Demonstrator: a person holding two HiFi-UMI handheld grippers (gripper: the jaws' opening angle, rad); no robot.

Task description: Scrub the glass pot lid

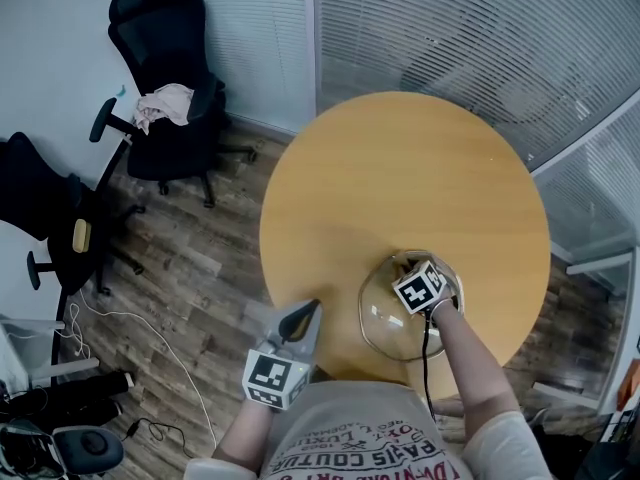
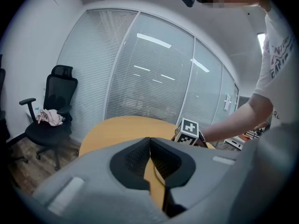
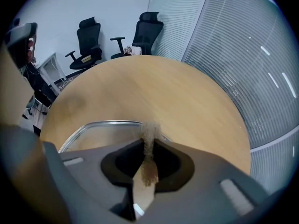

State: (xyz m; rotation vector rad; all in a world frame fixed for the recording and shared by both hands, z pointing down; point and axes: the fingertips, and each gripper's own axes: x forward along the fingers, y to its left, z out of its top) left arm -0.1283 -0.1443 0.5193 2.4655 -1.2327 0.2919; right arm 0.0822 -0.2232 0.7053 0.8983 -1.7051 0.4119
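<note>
Round pale-wood table (image 1: 400,168), seen from above; person's printed shirt (image 1: 370,438) cuts off its near edge.

Hidden or unclear: in the head view the marker cube covers the right gripper's jaw tips. In the right gripper view the grey gripper body cuts off the near part of the clear glass pot lid (image 3: 93,134). No knob can be made out on the lid in any view. Cannot tell whether the pad actually presses on the glass.

Right gripper (image 3: 148,143): jaws clamped narrow on a tan fibrous scrub pad (image 3: 149,164). The pad's frayed end sticks out past the fingertips and overlaps the lid's far rim. Lid lies flat on the table's near side, just inside the edge, directly under this gripper.

Left gripper (image 2: 150,146): jaws together, nothing between them. It is held off the table's near-left edge, over the floor, well apart from the lid.

Room: the far half of the tabletop is bare wood. Left of the table, grey wood-plank floor (image 1: 170,278) with a white cable (image 1: 150,338). Beyond, a black office chair (image 1: 165,78) carrying a pink cloth (image 1: 163,103); a second black chair (image 1: 40,208) at far left. Glass partition with blinds (image 1: 470,38) runs close behind the table's far and right edges.
</note>
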